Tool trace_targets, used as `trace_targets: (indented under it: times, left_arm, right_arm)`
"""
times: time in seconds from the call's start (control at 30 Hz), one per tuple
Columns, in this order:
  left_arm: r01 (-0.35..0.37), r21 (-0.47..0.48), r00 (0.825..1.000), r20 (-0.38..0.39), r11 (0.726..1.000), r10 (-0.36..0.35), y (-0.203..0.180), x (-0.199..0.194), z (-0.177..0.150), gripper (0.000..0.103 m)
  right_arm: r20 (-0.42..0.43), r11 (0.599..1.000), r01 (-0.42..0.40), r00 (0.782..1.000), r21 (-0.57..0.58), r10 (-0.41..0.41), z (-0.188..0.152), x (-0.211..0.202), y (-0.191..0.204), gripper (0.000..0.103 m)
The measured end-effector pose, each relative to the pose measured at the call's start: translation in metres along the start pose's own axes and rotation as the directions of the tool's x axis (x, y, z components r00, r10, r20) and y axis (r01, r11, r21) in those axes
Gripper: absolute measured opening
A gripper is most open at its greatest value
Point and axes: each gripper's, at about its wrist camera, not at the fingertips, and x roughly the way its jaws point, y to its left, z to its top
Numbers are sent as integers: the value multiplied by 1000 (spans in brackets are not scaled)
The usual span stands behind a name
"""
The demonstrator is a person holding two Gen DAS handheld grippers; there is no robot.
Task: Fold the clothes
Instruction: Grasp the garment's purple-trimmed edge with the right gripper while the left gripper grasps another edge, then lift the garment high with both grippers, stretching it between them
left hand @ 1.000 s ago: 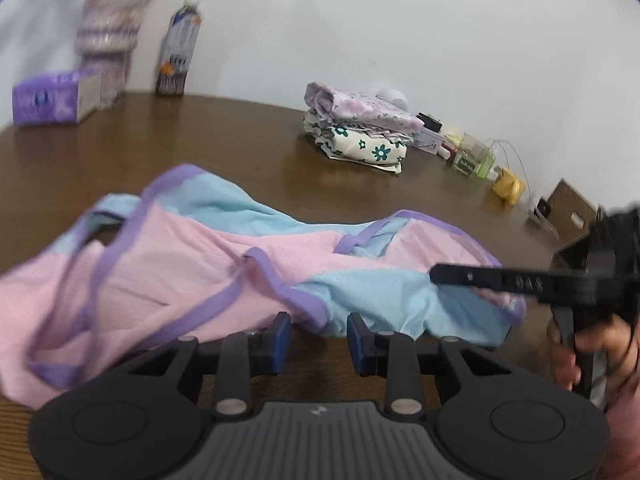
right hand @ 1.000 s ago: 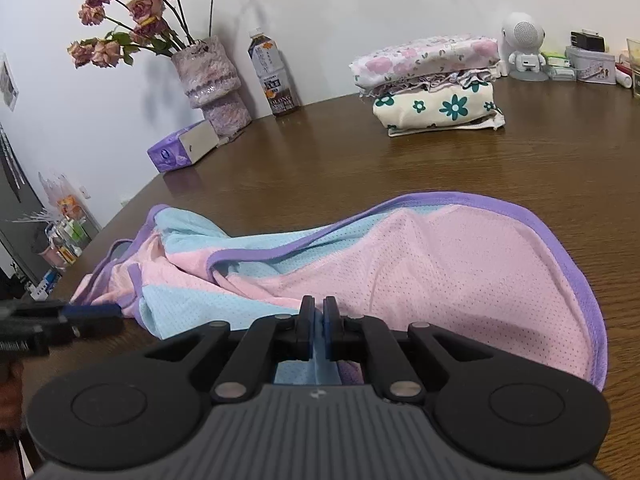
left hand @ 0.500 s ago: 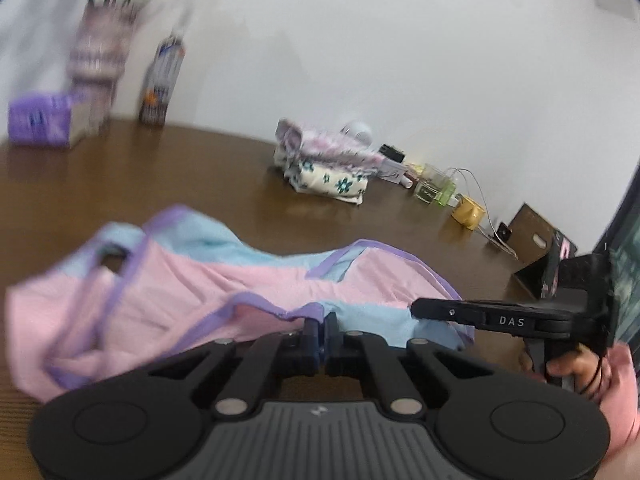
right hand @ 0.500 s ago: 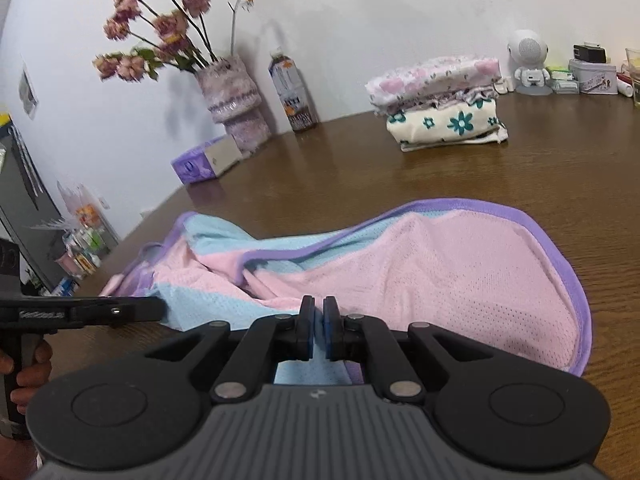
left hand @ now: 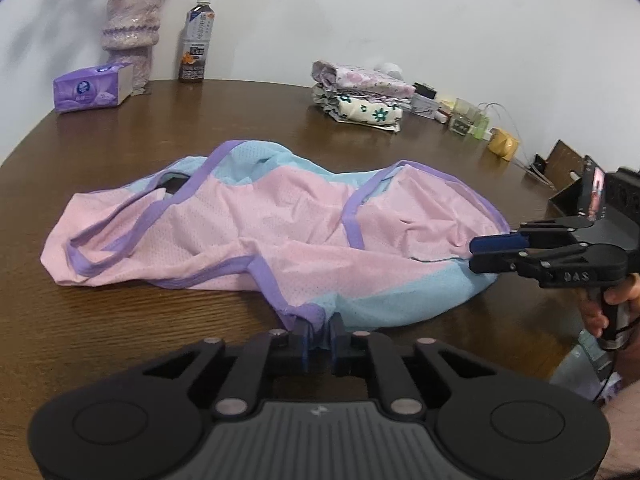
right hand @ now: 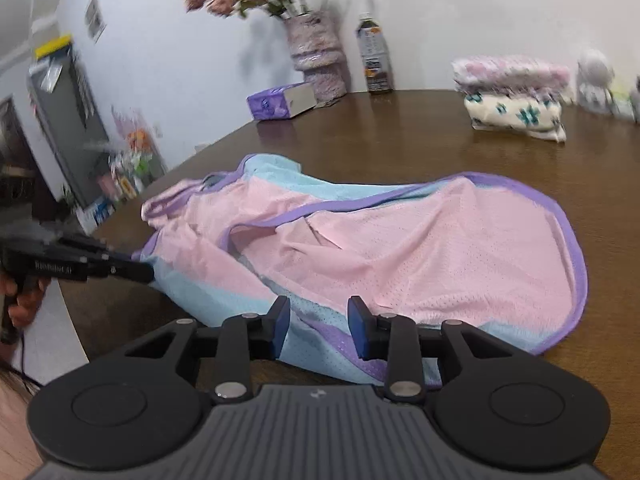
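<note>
A pink and light-blue mesh garment with purple trim (left hand: 272, 236) lies crumpled across the brown table; it also shows in the right wrist view (right hand: 400, 248). My left gripper (left hand: 320, 340) is shut on the garment's purple-trimmed near edge. My right gripper (right hand: 318, 326) is open, its fingers either side of the blue and purple hem, with cloth lying between them. The right gripper also shows in the left wrist view (left hand: 478, 254) at the garment's right end. The left gripper shows at the left in the right wrist view (right hand: 140, 270).
A stack of folded clothes (left hand: 360, 96) sits at the far side of the table (left hand: 120, 340). A tissue box (left hand: 92, 88), a vase (left hand: 130, 36) and a bottle (left hand: 196, 40) stand at the back left. Small items and cables (left hand: 472, 120) lie at the back right.
My right gripper has opened and let go of the hem. My left gripper closed on the garment's near edge half a second ago and still holds it. The garment lies more spread out.
</note>
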Motion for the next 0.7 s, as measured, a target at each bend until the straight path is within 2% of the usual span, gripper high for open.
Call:
trace_targets:
  times: [0.03,0.1,0.17,0.23,0.3,0.4,0.5,0.6,0.7]
  left_arm:
    - [-6,4,1000,3,1000,6,-1,2,1,16]
    - [-22,7,1000,13,1000,22,-2,4,1,29]
    - [-30,13,999,27,999,30,-2,5,0,28]
    - [-21,29,1000,20,999,21,-3,7,-2,19]
    - [-13,39,1000,12,999,12,-3,8,-5,16]
    - [-6,46,1000,17,999,5,-4,7,-5,17]
    - [-6,50,1000,24,999,4,-5,7,-4,17]
    - [-7,50,1000,26,999,6,-6,7,-4,17]
    - [-8,57,1000,27,998,7,-7,7,-4,17]
  right_arm:
    - [-6,999,2,1000,-33,-2,1,1,5,32]
    - [-32,995,3,999,-95,-7,4,7,14,32]
    - [-68,988,31,997,-154,-41,6,13,22,32]
    - [-108,979,54,991,-198,-77,4,17,29,32]
    - [-138,976,40,988,-216,-71,-1,16,33,32]
    - [-134,984,19,990,-178,-43,-3,5,29,34]
    - [-122,992,35,991,-122,-50,1,0,15,34]
    - [-134,997,21,990,-74,-31,6,3,2,33]
    - [-167,997,-20,986,-74,7,8,12,1,33]
